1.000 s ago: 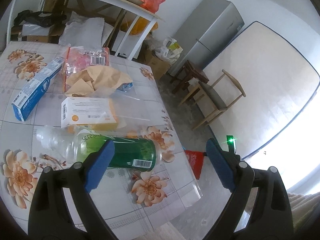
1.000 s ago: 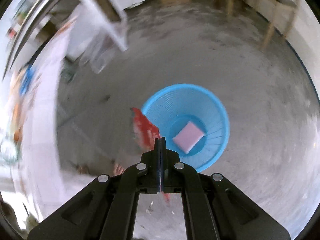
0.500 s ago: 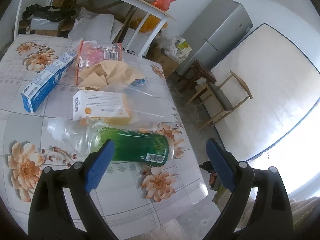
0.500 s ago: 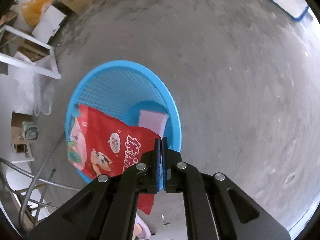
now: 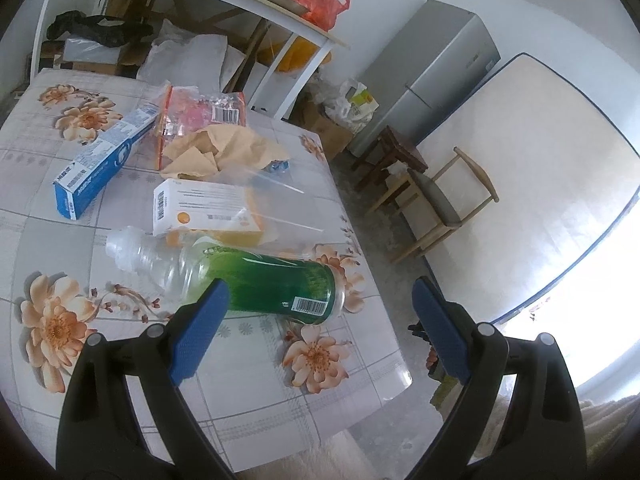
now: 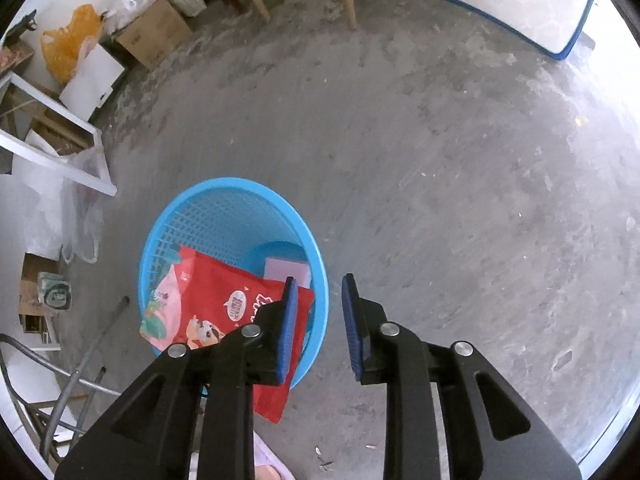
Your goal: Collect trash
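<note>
In the right wrist view my right gripper (image 6: 318, 304) is open and empty above the near rim of a blue mesh basket (image 6: 200, 208) on the floor. A red snack bag (image 6: 224, 304) lies across the basket, one end hanging over the near rim. A pale flat item (image 6: 286, 270) lies at the basket's bottom. In the left wrist view my left gripper (image 5: 316, 316) is open and empty above the flowered table (image 5: 60, 248), just short of a green-labelled plastic bottle (image 5: 256, 280) lying on its side.
Further back on the table lie a white and orange box (image 5: 200, 208), crumpled brown paper (image 5: 224, 148), a blue toothpaste box (image 5: 100, 168) and a clear pink packet (image 5: 196, 114). A chair (image 5: 440, 200), fridge (image 5: 432, 68) and mattress (image 5: 540, 160) stand beyond. Boxes (image 6: 154, 34) and a white frame (image 6: 60, 152) edge the floor.
My right gripper has opened and let go of the red snack bag, which now rests in the basket. The left gripper has drifted slightly over the table, staying open.
</note>
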A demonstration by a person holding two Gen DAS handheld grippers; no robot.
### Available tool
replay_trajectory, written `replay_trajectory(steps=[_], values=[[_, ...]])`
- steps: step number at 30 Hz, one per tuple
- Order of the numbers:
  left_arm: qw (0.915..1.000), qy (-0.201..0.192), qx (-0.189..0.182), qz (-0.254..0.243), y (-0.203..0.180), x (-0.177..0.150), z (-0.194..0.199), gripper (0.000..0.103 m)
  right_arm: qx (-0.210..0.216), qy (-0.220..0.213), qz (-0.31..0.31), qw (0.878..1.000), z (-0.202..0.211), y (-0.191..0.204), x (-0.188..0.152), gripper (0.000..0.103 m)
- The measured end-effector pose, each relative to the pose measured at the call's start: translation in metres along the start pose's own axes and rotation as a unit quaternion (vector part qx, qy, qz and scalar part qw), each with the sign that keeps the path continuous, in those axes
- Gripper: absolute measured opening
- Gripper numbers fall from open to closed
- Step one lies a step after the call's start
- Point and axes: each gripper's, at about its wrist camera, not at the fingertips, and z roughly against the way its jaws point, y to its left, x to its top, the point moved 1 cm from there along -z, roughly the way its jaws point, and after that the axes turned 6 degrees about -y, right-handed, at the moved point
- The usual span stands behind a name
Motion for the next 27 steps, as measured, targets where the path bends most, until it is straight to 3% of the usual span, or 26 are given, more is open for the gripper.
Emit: replay_trajectory(steps=[4,8,14,18,21,27], values=[[1.0000,0.001,0.004,0.001,0.003,-0.002,0.002,0.089,0.031,0.007,0.026,0.999,0.003,0.017,-0.008,0.023],[1.0000,0.003,0.005,0.004,0.005,-0.003,0.001,0.089,0.072,0.070,0.103,0.990,-0.019,0.063,-0.032,0.023],[0.9998,0.012,0.015,0.004,0.006,-0.003,-0.003,0.089,0.059,0.150,0.166,0.973,-0.092,0.116,-0.058,0.023],[0.9992,0.016,0.035,0.003,0.011,0.002,-0.006,0.089,0.013,0.201,0.176,0.964,-0.152,0.124,-0.065,0.023],[0.9986,0.015,0.050,0.005,0.015,0.008,-0.006,0.089,-0.073,0.227,0.181,0.954,-0.191,0.113,-0.067,0.023],[0.9975,0.014,0.069,0.003,0.021,0.015,-0.008,0.089,-0.125,0.195,0.189,0.954,-0.196,0.105,-0.050,0.023]])
